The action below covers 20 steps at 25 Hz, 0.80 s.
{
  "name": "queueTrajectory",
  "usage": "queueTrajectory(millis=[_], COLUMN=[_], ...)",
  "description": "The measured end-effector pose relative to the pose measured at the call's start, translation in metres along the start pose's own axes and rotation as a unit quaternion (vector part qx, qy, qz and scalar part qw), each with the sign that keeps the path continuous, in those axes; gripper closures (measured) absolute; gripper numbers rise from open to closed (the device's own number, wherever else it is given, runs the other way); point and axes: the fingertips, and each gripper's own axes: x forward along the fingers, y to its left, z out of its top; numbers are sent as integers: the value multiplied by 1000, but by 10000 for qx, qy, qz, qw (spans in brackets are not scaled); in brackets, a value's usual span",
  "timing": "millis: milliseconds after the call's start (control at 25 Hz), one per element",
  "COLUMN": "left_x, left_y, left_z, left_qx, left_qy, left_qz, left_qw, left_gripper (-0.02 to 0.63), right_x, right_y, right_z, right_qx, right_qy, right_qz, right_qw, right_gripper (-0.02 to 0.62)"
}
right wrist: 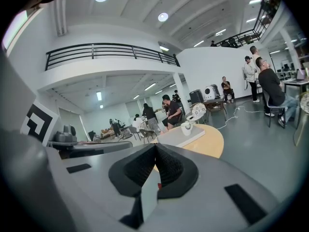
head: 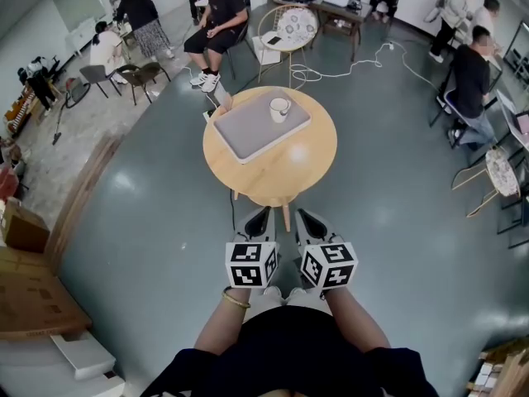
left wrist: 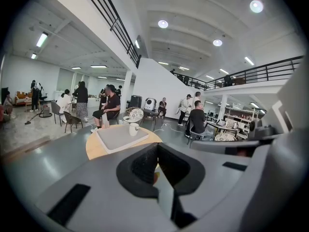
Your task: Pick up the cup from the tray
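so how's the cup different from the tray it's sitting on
The cup is white, the tray grey. The cup is small, round and upright; the tray is broad, flat and rectangular. The cup rests on the tray, the tray on the round table. Neither is held.

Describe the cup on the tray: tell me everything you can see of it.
The cup is small, white and plain, likely ceramic by its look, though too far off to be sure. It stands upright with its mouth open to the top; what is inside cannot be made out. It sits on the grey tray, near the tray's far right corner as the person sees it, and the tray lies on the round wooden table. Only the tray touches the cup.
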Motion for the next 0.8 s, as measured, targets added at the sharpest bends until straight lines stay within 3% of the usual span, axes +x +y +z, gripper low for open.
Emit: queueTrajectory(millis=[800], left_x=[22], left_y=[42], left_z=[-6], left_qx=[61], left_qy=[220], left_qz=[-270], left_qw=[9994], left_gripper=[600], right_x=[37], right_y=[5], right_z=[-4], right_qx=[141], right_qy=[-42], right_qz=[-379], right_qw=[9992], right_gripper=[588])
